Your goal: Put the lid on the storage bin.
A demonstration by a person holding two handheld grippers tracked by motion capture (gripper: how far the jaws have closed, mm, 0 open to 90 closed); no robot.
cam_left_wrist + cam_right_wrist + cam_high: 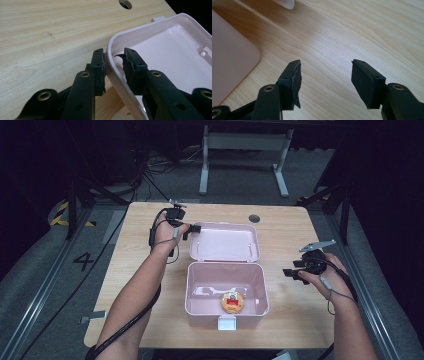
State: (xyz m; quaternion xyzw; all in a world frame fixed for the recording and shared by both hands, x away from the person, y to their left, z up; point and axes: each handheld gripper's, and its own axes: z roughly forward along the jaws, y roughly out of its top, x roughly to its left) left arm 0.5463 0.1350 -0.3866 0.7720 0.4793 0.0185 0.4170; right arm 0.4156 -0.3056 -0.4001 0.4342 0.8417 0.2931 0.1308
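The lid (225, 242) of the pink box (226, 292) lies flat on the table (135, 270), thrown back beyond the open body and joined to it along the near long edge. Its long axis runs across the table, left to right in the high view. The rim at its left far corner is straddled by the left gripper (113, 63): one jaw is set outside the wall, the other inside, and the rim (112, 67) is taken between them. The outer pad is seen touching the wall; a thin gap may remain at the inner pad, so the hold is judged as closed on the rim but not surely firm. The lid is thus reached from its left end, and any swing over the hinge would be led from that corner, toward the person. Inside the body a small round orange thing (232, 302) is seen near the front wall. The right gripper (295, 272) is held well apart to the right of the box, over bare wood, jaws spread with nothing between them; the left hand is clearly the nearer one
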